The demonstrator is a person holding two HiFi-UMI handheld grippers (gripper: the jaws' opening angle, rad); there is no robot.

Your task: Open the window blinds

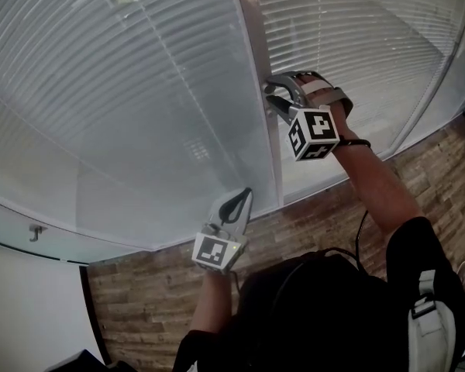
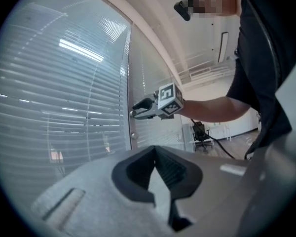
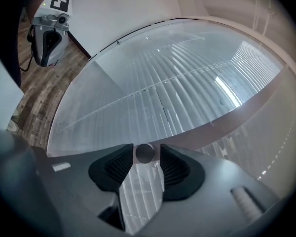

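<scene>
— Any sign of the window blinds [image 1: 139, 91] opening?
— Hardly. Looks closed across the big left pane: slats flat and milky, nothing seen through them. Harder to judge on the right pane.
— Where to find the control?
— On the upright frame [image 1: 256, 53] between the two panes: a small round knob [image 3: 144, 153].
— Gripped?
— Not by the look of it. Sits between the tips of the right hand-held gripper [image 1: 273, 93], jaws fairly wide, with a sliver of gap on either side.
— And the left hand-held gripper [image 1: 244, 196]?
— Hangs lower, near the glass, well apart from the knob, tips together on nothing.
— So what's left to do?
— Probably most of the job: closing on the knob, turning it, then checking for tilt in the slats.
</scene>
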